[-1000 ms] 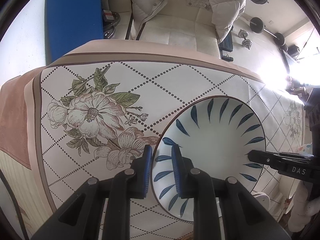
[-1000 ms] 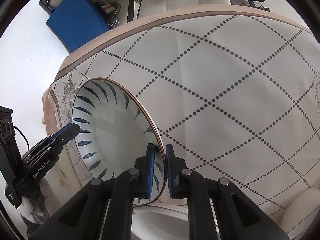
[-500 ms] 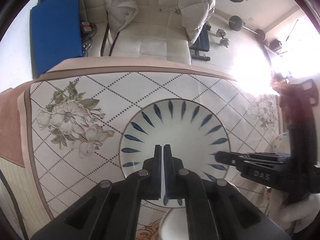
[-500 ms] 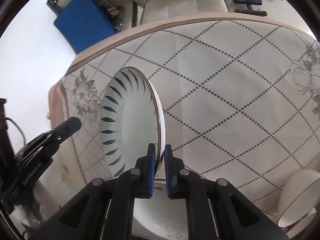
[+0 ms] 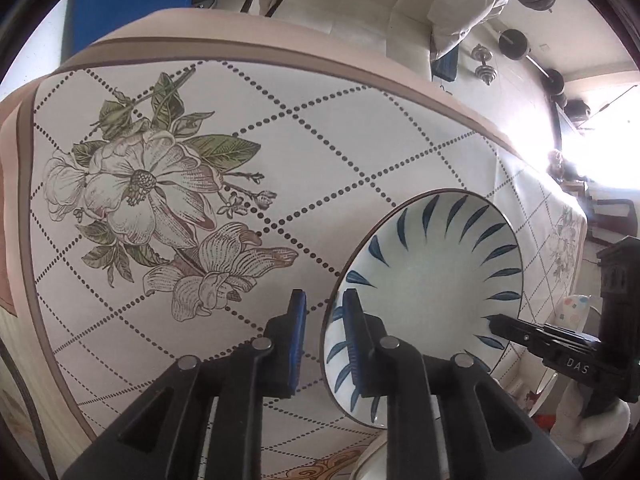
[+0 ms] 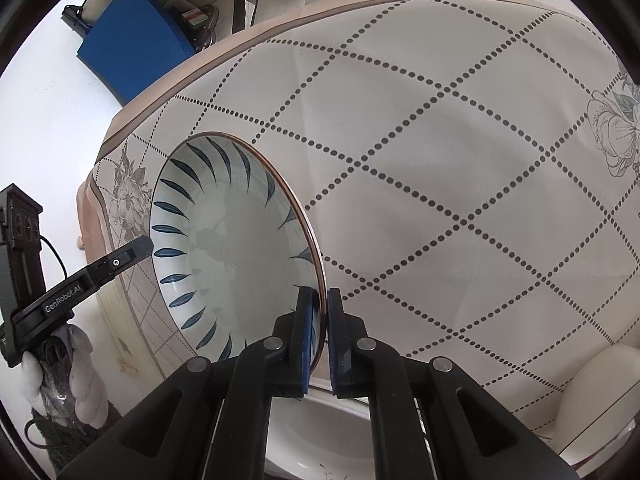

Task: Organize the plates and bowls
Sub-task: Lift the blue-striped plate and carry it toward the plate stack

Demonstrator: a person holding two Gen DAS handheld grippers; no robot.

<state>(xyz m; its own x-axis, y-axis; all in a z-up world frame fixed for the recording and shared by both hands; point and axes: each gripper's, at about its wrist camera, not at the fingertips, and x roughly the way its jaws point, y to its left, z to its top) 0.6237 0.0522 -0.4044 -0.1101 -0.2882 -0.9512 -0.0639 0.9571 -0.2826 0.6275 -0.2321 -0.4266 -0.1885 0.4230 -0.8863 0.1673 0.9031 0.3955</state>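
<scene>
The blue-leaf plate (image 6: 236, 248) is up in the air over the desk (image 6: 440, 160), tipped on a slant, not lying flat. The desk has a cloth with dotted lines and big flowers (image 5: 132, 184) on it.

The right gripper (image 6: 319, 320) has its jaws pinched tight on the plate's near rim, one jaw on the inside and one on the outside. In the left wrist view its dark tip shows on the far right side of the plate (image 5: 432, 276).

The left gripper (image 5: 323, 320) is at the other side of the plate. Its jaws are a little way apart and opening. The rim sits between them, close to the right jaw, but I cannot tell if that jaw touches it. The left jaw has a clear gap to the rim, so the left jaws do not hold the plate.

I think the plate is hard, shiny and slippery. It will not bend. It looks like the kind that chips or breaks if it drops or bangs. It is likely a bit heavy for one small pinch, so it could swing or slide out. The thin brown rim is the best place to take hold, with a jaw on each side, pushed well in. A hold on two sides across from each other would keep it steady.

Below the plate, at the near edge, there is a white dish (image 6: 320, 432), and a white bowl (image 6: 592, 400) sits at the right. I think the plate should go down slowly and flat so it does not knock them.
</scene>
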